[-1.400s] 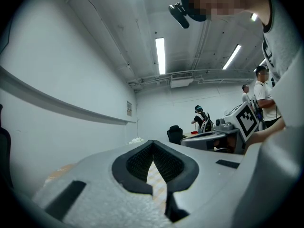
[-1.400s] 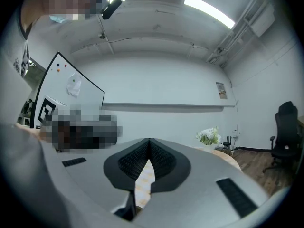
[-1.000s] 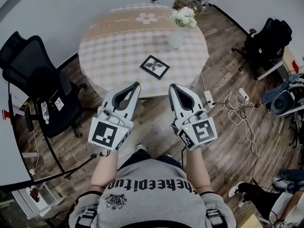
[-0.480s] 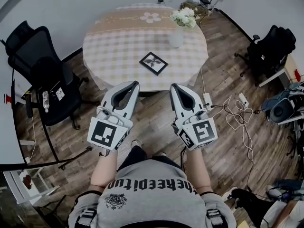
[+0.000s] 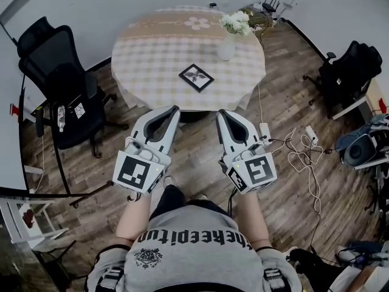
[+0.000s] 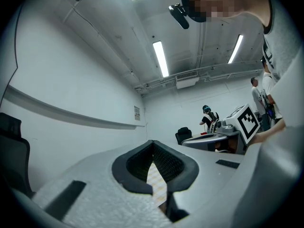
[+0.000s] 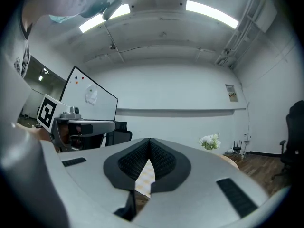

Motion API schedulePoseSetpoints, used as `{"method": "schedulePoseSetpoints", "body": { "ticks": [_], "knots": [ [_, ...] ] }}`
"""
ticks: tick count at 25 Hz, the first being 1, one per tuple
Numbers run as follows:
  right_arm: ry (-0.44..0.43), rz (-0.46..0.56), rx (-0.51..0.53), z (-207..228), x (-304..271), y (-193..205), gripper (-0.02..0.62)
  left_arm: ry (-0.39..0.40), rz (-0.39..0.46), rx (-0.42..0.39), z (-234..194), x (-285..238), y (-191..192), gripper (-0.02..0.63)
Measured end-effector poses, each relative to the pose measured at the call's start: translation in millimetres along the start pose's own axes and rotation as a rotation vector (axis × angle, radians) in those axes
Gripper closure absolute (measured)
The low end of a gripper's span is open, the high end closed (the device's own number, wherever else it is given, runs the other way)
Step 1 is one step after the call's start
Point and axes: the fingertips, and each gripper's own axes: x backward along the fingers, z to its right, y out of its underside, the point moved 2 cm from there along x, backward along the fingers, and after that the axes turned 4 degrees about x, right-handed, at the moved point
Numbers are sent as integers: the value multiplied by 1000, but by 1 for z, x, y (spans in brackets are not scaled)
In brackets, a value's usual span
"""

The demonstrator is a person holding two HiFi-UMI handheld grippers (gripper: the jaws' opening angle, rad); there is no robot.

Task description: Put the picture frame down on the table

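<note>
Both grippers are empty. The left gripper (image 5: 174, 109) and the right gripper (image 5: 221, 112) each have their jaws pressed together at the tips, and only a sliver of checked tablecloth (image 6: 156, 182) shows through the hollow behind them. We hold them side by side, low and close to the body, over the wooden floor (image 5: 196, 151), as suits grippers with nothing to carry.

The picture frame (image 5: 196, 77) lies flat and face up on the round table (image 5: 146, 66), well ahead of both jaws and roughly on the line between them. Neither gripper touches it. We judge the setting-down done, since the frame rests near the table's closer edge. Beyond the frame, farther from the jaws, stands a white vase of flowers (image 5: 226, 48).

The grey shirt (image 5: 194, 248) carries a line of print, upside down to the head camera, that seems to read "thekeepitup". The script beside the flower motif on the tablecloth and a small wall notice (image 6: 137, 112) ahead of the left jaws are too small to read. The grippers' cubes bear black-and-white square markers (image 5: 135, 171) with no letters.
</note>
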Motion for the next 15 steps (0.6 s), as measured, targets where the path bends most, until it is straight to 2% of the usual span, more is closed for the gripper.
{"method": "schedulePoseSetpoints", "body": {
  "ticks": [15],
  "knots": [
    [-55, 17, -2, -5, 47, -2, 589, -56, 2, -13, 49, 20, -5, 591]
  ]
}}
